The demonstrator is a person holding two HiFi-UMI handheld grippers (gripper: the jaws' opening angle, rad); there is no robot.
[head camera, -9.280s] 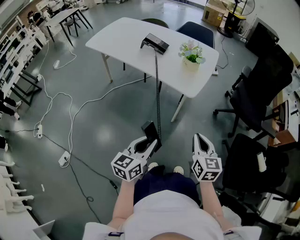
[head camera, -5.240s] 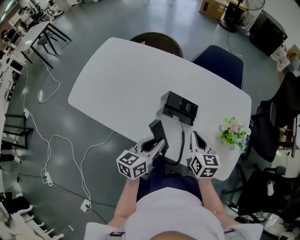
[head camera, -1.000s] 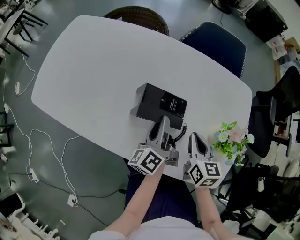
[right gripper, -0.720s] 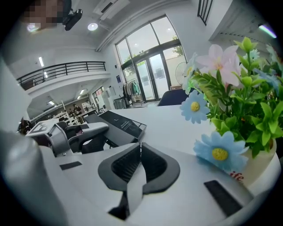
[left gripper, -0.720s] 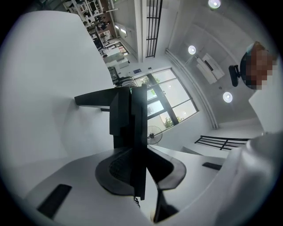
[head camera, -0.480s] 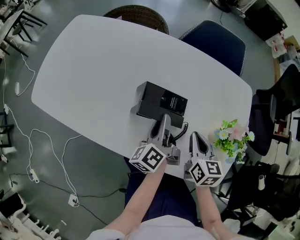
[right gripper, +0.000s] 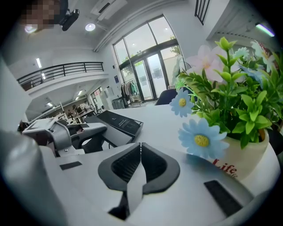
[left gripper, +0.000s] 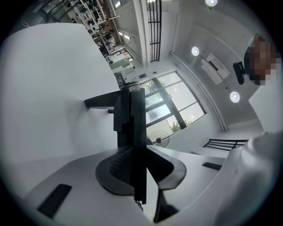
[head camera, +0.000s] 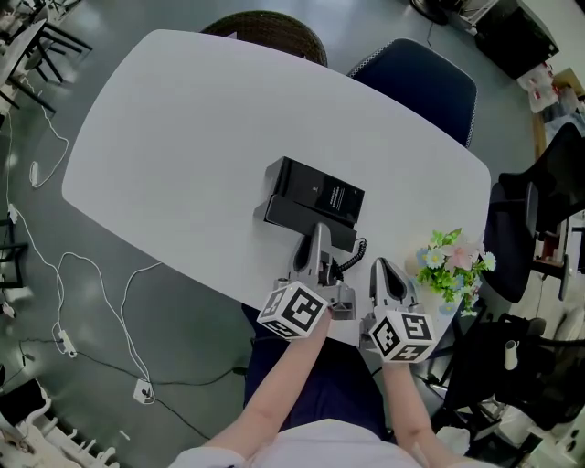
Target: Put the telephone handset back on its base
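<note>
Left claw (head camera: 319, 238) near-level, clamping handset (left gripper: 132, 130) beside base (head camera: 315, 197).

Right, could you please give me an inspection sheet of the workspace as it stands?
Surface: white rounded table, mostly bare.
Job's things: black telephone base flat on table; black handset off it, in left tool.
Clutter: white pot of artificial flowers at the table's right edge.
Tools: left tool shut on handset, near base; right tool shut, empty.
Cables: black coiled cord by base; white cables with plug blocks on floor.
Surroundings: brown woven chair, dark blue chair beyond table; black office chairs right.
</note>
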